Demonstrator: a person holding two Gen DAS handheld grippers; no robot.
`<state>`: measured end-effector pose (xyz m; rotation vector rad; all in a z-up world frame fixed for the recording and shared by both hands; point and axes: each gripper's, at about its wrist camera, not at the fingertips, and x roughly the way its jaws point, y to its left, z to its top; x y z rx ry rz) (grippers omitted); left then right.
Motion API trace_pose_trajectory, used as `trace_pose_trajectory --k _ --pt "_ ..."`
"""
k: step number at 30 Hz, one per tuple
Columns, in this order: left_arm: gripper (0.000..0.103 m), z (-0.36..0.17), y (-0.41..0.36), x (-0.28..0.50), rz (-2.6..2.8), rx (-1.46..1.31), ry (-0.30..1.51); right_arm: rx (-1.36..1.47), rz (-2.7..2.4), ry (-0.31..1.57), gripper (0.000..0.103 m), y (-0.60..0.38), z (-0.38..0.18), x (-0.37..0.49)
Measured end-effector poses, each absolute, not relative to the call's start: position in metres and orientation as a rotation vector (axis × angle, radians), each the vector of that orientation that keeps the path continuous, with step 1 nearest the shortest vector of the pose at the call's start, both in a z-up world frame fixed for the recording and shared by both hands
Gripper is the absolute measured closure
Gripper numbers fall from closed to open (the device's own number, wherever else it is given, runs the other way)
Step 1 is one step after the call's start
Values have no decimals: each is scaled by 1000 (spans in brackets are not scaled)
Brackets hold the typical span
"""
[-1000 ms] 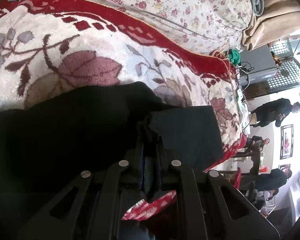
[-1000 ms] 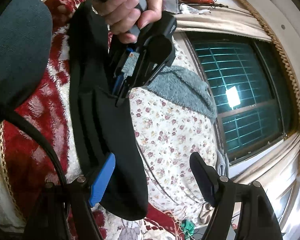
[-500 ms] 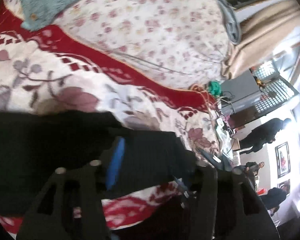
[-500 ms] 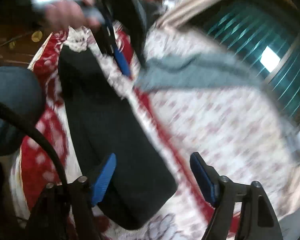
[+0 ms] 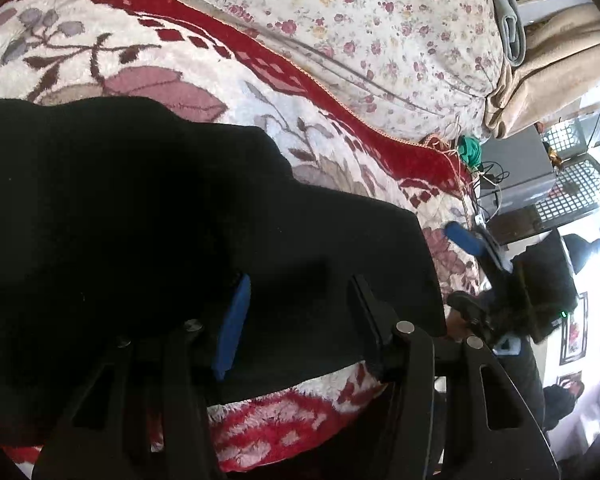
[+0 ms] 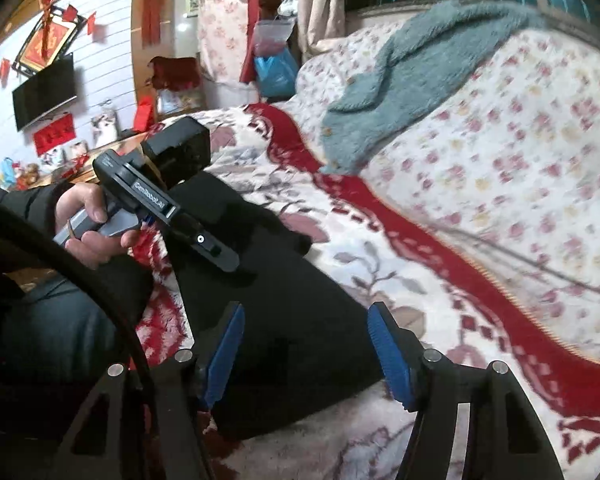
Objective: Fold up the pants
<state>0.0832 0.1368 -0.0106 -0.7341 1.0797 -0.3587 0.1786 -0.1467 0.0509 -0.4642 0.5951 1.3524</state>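
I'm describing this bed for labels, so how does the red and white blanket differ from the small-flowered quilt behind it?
The red and white blanket looks plush, with large leaves and a red border; the floral quilt looks flat and stitched, with tiny roses on cream. The black pants lie on the blanket; a grey-blue throw lies on the quilt. Both cover the bed.

A second earlier the left gripper (image 5: 300,312) was clamped on the black pants (image 5: 148,216); it had since let go, and its fingers stood spread above the fabric. The pants, which had hung lifted between the two grippers, lay flat on the red-and-white blanket (image 6: 440,264). The right gripper (image 6: 306,344), spread throughout, had swung down over their end.
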Motion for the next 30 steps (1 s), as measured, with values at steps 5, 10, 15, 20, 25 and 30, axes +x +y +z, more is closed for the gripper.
trace_pose_trajectory --k 5,10,15,20,25,30 --pt "53 -10 132 81 -361 -716 1072 -562 1372 762 39 -140 -9 195" --pt "53 -11 130 80 -350 -713 1065 -487 1380 735 38 -148 -15 195" --pt "53 -15 138 78 -354 -789 1047 -546 1302 681 34 -146 -15 180" --pt "53 13 173 39 -301 -1014 913 -590 1121 752 34 -134 27 171" --pt "32 49 226 -55 -277 -1055 629 -116 992 791 32 -161 106 156" --pt "25 -3 301 -143 36 -1250 499 265 1115 885 29 -181 88 124"
